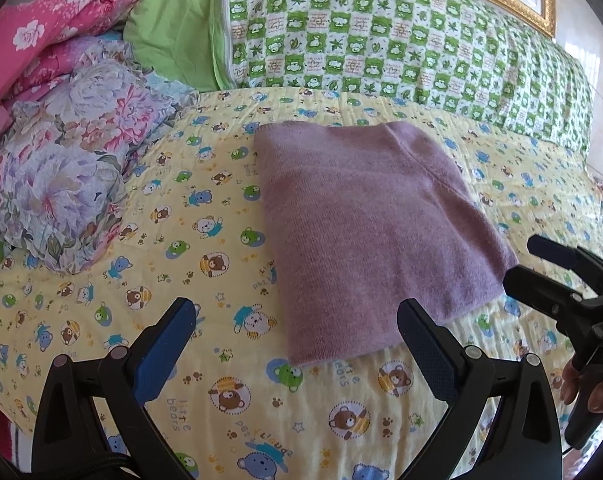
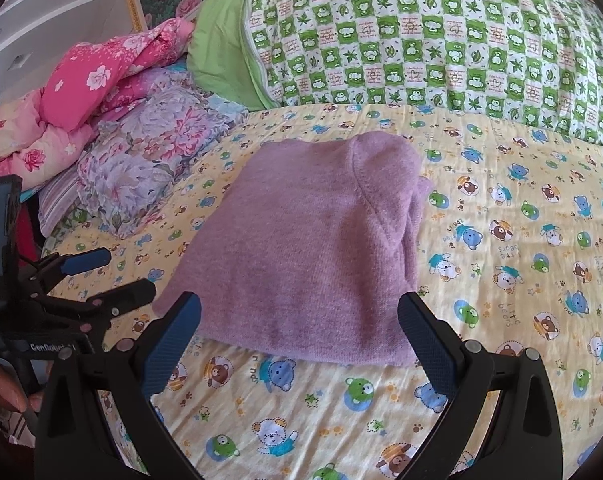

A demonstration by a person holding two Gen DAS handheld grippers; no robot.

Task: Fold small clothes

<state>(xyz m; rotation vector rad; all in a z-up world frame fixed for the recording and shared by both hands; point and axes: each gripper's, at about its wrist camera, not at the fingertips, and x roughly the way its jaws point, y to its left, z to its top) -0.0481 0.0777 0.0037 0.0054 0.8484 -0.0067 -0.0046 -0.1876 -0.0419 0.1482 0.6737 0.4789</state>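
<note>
- Bedding pile (image 1: 61, 152) sits bunched at the left, seemingly pushed aside to free the bed (image 1: 181, 240).
- Left claw (image 1: 297, 344) hangs wide and empty, just short of the near edge.
- Purple knit garment (image 1: 373, 216) lies mid-bed as a flat rectangle, apparently already folded.
- Right claw (image 2: 301, 336) likewise gapes empty at its near edge.

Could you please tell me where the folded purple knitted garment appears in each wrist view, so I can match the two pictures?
Left wrist view: the folded purple knitted garment lies centre-right on the yellow bear-print sheet.
Right wrist view: it lies in the centre, just beyond the open fingers.
Shared landmark: the green-and-white checked quilt behind it.
</note>
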